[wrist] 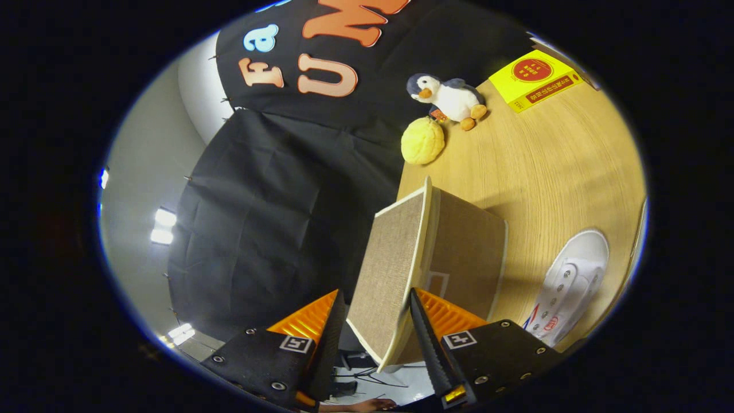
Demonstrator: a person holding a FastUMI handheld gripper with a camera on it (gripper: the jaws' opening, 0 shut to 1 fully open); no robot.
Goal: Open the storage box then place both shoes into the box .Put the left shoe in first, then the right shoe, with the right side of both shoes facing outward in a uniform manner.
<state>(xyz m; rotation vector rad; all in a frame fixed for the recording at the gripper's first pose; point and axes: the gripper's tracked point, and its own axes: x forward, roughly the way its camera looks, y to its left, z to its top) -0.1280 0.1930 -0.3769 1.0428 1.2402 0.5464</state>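
Black cloth [269, 229] hangs as the booth's wall far past the left finger, with a pale wall [137, 189] and bright lights off to its left side. Down low, the gripper [375, 321] has its two fingers close together with the lid [384, 269] of the storage box between them. The lid is a flat brown woven flap with a pale edge, and it stands up, lifted away from the box. Both fingers seem to press on it, one on each face. Just behind the lid, past the right finger, is the storage box [467, 252] itself, brown with a pale rim, sitting on the wooden table [550, 172]. Far ahead of the fingers, near the back of the table by the cloth, lies a round yellow bun toy [422, 140]. Touching it on the right is a plush penguin [450, 98], lying on the table. Further right of that, near the table's far edge, is a flat yellow box [534, 79] with red marks on top. To the right of the right finger, beside the storage box but apart from it, lies a white shoe [573, 281] with laces and metal eyelets.
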